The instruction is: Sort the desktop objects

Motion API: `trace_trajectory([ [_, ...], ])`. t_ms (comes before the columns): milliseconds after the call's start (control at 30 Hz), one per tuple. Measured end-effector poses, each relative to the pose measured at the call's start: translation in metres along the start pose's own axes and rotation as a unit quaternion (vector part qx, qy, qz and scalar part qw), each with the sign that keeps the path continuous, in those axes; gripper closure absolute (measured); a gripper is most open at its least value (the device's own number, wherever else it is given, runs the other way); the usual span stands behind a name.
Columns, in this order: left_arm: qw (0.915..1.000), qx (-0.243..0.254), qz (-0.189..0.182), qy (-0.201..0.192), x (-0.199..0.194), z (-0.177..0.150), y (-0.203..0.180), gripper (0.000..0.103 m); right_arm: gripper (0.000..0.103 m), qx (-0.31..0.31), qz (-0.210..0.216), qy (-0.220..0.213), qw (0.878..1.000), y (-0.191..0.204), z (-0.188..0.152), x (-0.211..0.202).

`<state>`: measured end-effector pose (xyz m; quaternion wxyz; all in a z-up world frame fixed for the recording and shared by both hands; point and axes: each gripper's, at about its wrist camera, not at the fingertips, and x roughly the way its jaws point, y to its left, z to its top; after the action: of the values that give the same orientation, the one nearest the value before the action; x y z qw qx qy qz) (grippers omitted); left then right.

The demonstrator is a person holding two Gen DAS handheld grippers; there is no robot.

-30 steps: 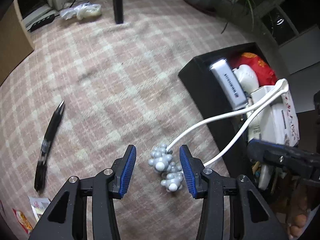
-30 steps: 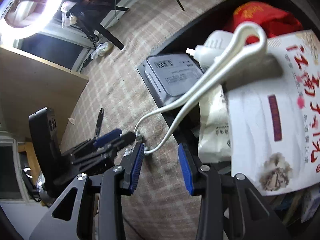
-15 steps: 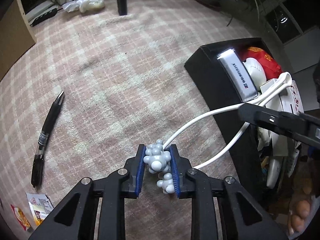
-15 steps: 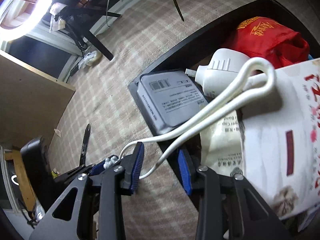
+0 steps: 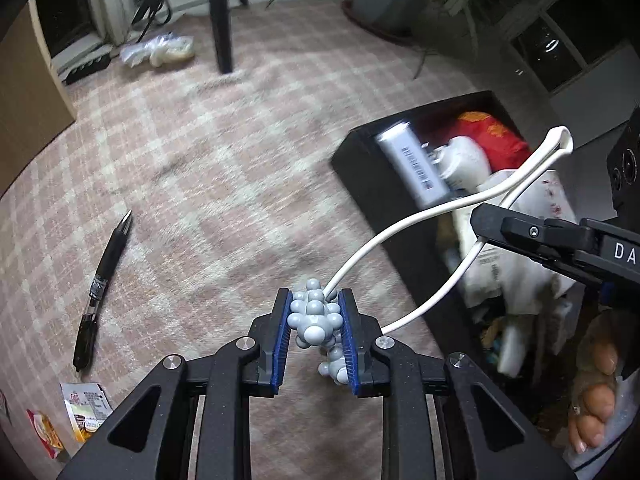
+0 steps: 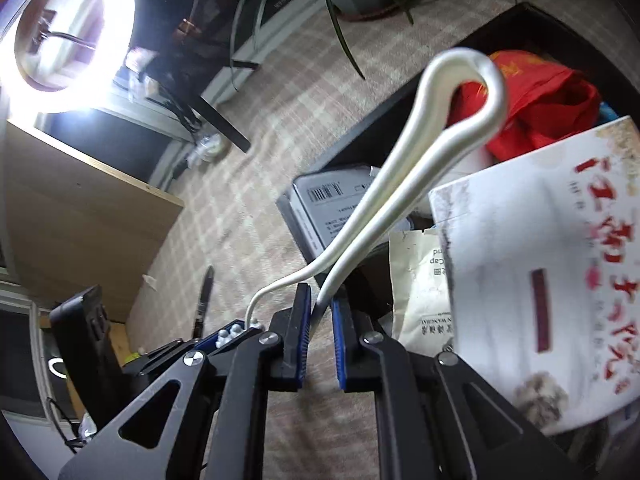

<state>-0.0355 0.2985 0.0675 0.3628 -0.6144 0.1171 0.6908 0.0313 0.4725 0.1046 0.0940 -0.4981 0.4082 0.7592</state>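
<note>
A knobbly grey bead cluster (image 5: 314,320) with a long white loop (image 5: 404,224) attached hangs just above the checked carpet. My left gripper (image 5: 315,295) is shut on the cluster, with its blue pads pressed on both sides. The loop arches right over the black box (image 5: 360,148). My right gripper (image 6: 320,300) is shut on one strand of the white loop (image 6: 420,168), near the box's edge. In the left wrist view the right gripper (image 5: 486,226) reaches in from the right. In the right wrist view the left gripper (image 6: 230,334) shows low on the left.
The black box holds a grey barcoded device (image 5: 412,164), a red bag (image 5: 488,136) and a white printed carton (image 6: 540,260). A black pen (image 5: 104,276) and snack packets (image 5: 86,408) lie at left. A chair leg (image 5: 220,20) stands far back. A person's fingers (image 5: 596,400) show at right.
My left gripper closed on the bead cluster and rose a little with it. My right gripper closed on a strand of the white loop, which now stands higher.
</note>
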Motion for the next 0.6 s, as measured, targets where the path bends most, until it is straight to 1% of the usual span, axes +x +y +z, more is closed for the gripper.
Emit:
trace_trajectory([
  [100,0.9998,0.013,-0.011,-0.009,-0.01,0.002,-0.018,0.081,0.093,0.0,0.009,-0.016,1.0,-0.004,0.003,-0.024],
  [167,0.9995,0.023,-0.018,-0.014,-0.015,0.005,-0.037,0.081,0.093,0.003,0.012,-0.024,1.0,-0.009,0.005,-0.041],
  [200,0.9992,0.031,-0.022,-0.015,-0.017,0.011,-0.048,0.081,0.093,0.005,0.012,-0.027,1.0,-0.012,0.005,-0.047],
  [233,0.9989,0.037,-0.025,-0.016,-0.012,0.027,-0.059,0.081,0.093,0.006,0.011,-0.032,0.999,-0.016,0.005,-0.056],
  [300,0.9979,0.053,-0.034,-0.016,-0.021,0.031,-0.073,0.081,0.093,0.009,0.009,-0.041,0.999,-0.027,0.005,-0.075],
  [367,0.9966,0.069,-0.045,-0.014,-0.032,0.027,-0.079,0.081,0.093,0.018,0.004,-0.047,0.999,-0.04,0.005,-0.092],
  [500,0.992,0.108,-0.064,-0.002,-0.029,0.025,-0.127,0.081,0.093,0.041,-0.01,-0.061,0.997,-0.071,0.002,-0.121],
  [567,0.9884,0.133,-0.072,0.007,-0.026,0.018,-0.153,0.082,0.093,0.05,-0.017,-0.065,0.996,-0.084,0.001,-0.131],
  [600,0.9872,0.141,-0.074,0.01,-0.024,0.015,-0.16,0.082,0.093,0.056,-0.022,-0.068,0.996,-0.093,-0.001,-0.137],
])
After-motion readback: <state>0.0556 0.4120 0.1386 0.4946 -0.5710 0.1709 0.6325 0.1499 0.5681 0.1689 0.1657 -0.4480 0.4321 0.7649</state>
